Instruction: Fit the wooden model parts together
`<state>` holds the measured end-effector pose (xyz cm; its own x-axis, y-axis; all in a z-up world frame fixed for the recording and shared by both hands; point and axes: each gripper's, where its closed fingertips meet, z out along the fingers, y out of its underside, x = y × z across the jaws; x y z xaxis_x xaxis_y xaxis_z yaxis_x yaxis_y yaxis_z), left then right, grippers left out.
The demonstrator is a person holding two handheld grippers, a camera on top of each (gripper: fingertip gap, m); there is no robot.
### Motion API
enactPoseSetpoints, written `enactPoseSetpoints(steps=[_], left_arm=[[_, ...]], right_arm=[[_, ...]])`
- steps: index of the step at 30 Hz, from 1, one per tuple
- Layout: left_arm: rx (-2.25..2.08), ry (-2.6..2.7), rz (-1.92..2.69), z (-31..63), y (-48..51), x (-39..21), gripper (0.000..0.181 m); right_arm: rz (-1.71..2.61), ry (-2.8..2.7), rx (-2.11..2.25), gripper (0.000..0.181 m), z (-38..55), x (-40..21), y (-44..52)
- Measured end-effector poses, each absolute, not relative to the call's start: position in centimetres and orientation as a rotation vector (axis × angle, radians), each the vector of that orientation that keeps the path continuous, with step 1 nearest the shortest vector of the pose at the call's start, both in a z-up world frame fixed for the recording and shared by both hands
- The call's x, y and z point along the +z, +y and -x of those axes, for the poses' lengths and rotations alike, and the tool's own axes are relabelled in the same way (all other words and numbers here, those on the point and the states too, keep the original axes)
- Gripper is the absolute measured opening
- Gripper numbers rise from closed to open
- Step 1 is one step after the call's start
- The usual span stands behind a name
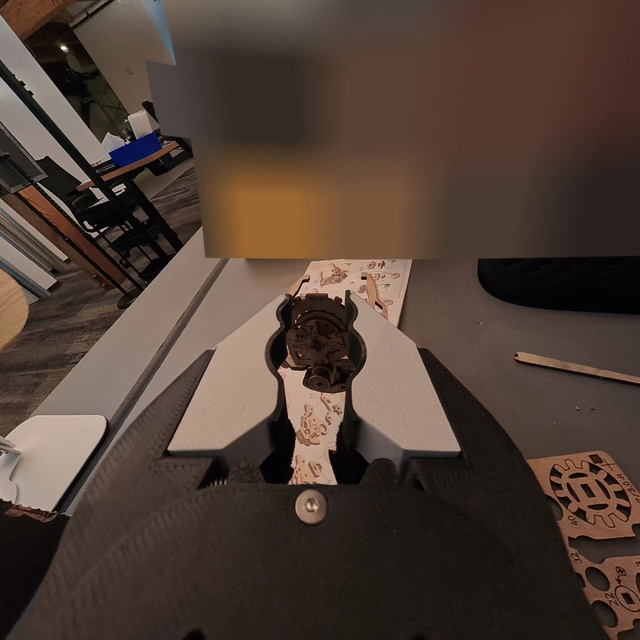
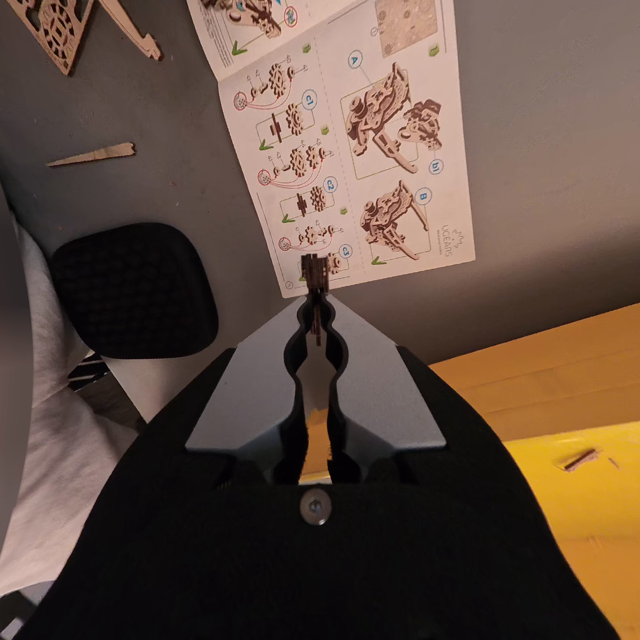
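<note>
In the left wrist view my left gripper (image 1: 317,304) is shut on a partly built wooden model body (image 1: 317,343) with gears and a round hub, held above the instruction sheet (image 1: 377,273). In the right wrist view my right gripper (image 2: 314,296) is shut on a small wooden gear-and-axle part (image 2: 314,272), which sticks out past the fingertips over the lower edge of the instruction sheet (image 2: 381,138). The two held parts are apart; neither gripper shows in the other's view.
A grey table (image 1: 485,398) carries a wooden strip (image 1: 575,369), a laser-cut part sheet (image 1: 595,498) and a black pad (image 1: 561,284). The right wrist view shows the black pad (image 2: 135,291), a wooden wedge (image 2: 93,154), part sheets (image 2: 55,31) and a yellow box (image 2: 571,485). The grippers' ends are close to 20 cm from one another.
</note>
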<state>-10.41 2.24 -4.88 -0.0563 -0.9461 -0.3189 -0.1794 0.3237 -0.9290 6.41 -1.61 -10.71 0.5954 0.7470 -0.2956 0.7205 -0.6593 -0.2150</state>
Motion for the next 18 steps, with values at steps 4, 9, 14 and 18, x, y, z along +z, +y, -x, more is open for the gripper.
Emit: enactPoseSetpoints(steps=[4, 9, 14, 18], left_arm=[[-0.882, 1.481, 1.084, 10.6, 2.6, -4.6, 0.028], [-0.868, 1.457, 1.097, 10.8, 3.4, -4.4, 0.028], [-0.853, 1.439, 1.109, 10.9, 3.9, -4.3, 0.028], [-0.855, 1.385, 1.122, 11.1, 4.6, -3.7, 0.028]], right_arm=[[2.683, -1.228, 0.556, 0.002, -6.1, -9.8, -0.8], [2.624, -1.185, 0.558, 0.002, -5.7, -9.0, 0.3], [2.583, -1.151, 0.553, 0.002, -5.5, -8.5, 1.1], [2.558, -1.124, 0.555, 0.002, -5.4, -8.0, 1.6]])
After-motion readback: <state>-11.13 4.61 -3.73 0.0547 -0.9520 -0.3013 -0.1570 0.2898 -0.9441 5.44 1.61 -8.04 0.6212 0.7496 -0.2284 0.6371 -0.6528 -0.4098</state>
